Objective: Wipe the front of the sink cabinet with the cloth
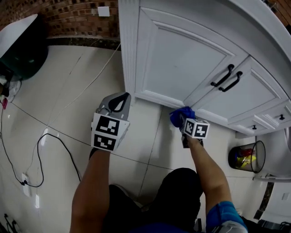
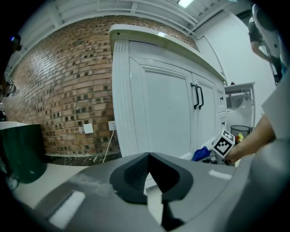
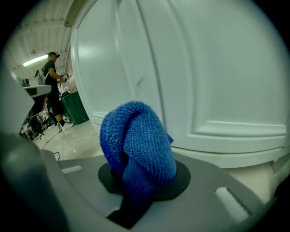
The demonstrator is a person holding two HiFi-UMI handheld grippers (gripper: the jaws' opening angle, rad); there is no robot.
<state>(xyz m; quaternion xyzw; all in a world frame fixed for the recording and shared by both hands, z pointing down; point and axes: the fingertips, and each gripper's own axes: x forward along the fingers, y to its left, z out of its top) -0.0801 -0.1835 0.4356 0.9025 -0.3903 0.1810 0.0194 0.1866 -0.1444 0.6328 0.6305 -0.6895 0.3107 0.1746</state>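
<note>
Two bare forearms reach down from the bottom of the head view, each hand holding a claw with a black-and-white marker cube. The left claw hangs over the pale tiled floor, just short of the left corner of the white sink cabinet. Its own view shows the two dark pads pressed together with nothing between them.

The right claw is clamped on a bunched blue cloth. The cloth stands up out of the jaws as a thick knitted wad. It sits at the cabinet's bottom edge, below the seam where two doors meet. Whether the cloth actually touches the white panel cannot be told. Ahead of and above this claw, a pair of black door handles sits side by side on the doors.

To the right of the right claw, a wire bin stands on the floor with something yellow inside. To the left of the left claw, a thin black cable loops across the tiles. A white cord runs ahead of it towards a socket on the brick wall. Far off behind the cloth in the right gripper view, a person in dark clothes stands beside a green bin.
</note>
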